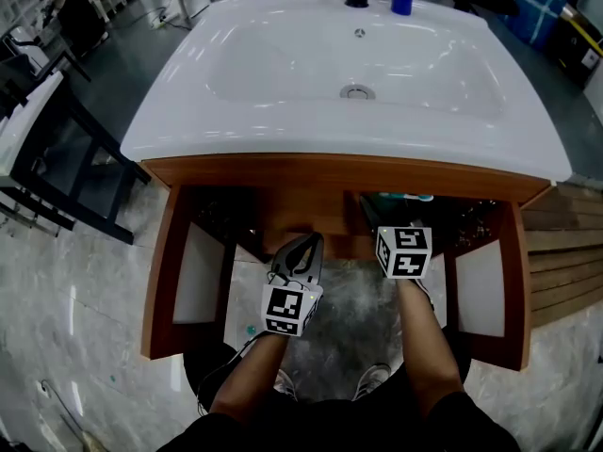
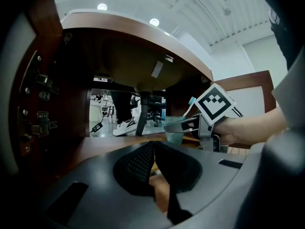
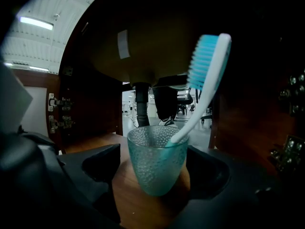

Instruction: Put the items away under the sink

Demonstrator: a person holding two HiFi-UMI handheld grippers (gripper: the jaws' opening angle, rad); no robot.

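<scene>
Cup (image 3: 157,159) with toothbrush (image 3: 206,75) set on cabinet floor (image 3: 138,206). Right gripper (image 3: 157,173) released around it, left gripper (image 2: 153,149) clenched empty. Next: withdraw straight.

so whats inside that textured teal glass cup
A white toothbrush with blue bristles stands in the textured teal glass cup, leaning right, its head well above the rim. Its lower end blurs behind the dimpled glass, so the cup's bottom cannot be made out.

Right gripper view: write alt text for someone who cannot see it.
A teal cup holding a blue-and-white toothbrush stands on the wooden cabinet floor, between the spread jaws of the right gripper. Behind it, the sink's drain pipe drops through the dark cabinet.
</scene>
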